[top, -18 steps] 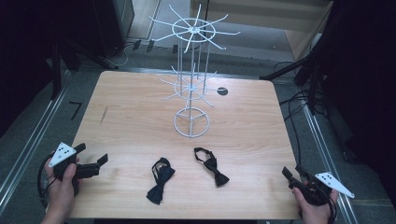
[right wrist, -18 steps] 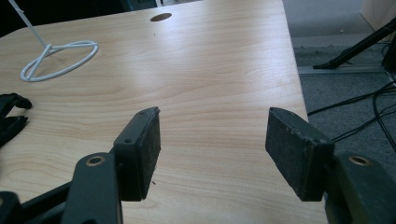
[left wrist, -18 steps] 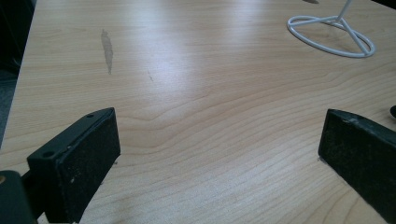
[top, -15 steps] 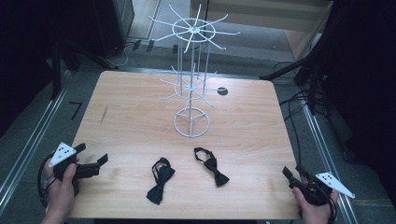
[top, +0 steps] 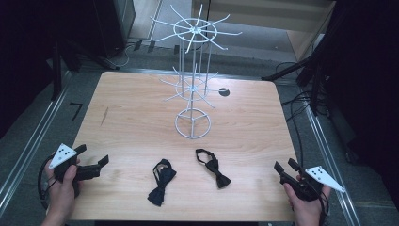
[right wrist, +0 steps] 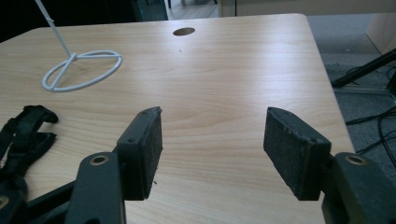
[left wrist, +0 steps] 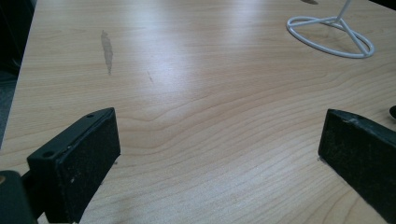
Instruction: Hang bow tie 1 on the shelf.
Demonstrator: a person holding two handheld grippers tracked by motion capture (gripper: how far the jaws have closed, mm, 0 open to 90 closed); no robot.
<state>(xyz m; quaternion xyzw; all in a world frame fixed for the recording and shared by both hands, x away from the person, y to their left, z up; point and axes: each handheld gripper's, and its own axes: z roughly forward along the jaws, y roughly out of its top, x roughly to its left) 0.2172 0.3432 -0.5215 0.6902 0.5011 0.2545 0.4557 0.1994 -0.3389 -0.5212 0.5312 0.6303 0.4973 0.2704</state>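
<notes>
Left gripper [top: 91,162]: jaws wide, empty, near-left table [top: 131,122] corner. Right gripper [top: 286,168]: jaws wide, empty, near-right corner. Two black bow ties [top: 160,181] [top: 214,168] along near edge, apart. White wire rack [top: 193,80] at centre. Nothing has shifted since the earlier views; work not begun.

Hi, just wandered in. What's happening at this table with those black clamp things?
A person sits at a wooden table, holding a two-jaw gripper in each hand. The left gripper and the right gripper rest near the table's front corners, jaws open, gripping nothing. Between them lie two black bow ties, one nearer the left and one nearer the right. Behind those stands a white wire display rack with bare arms. Nothing is being handled at this moment.
</notes>
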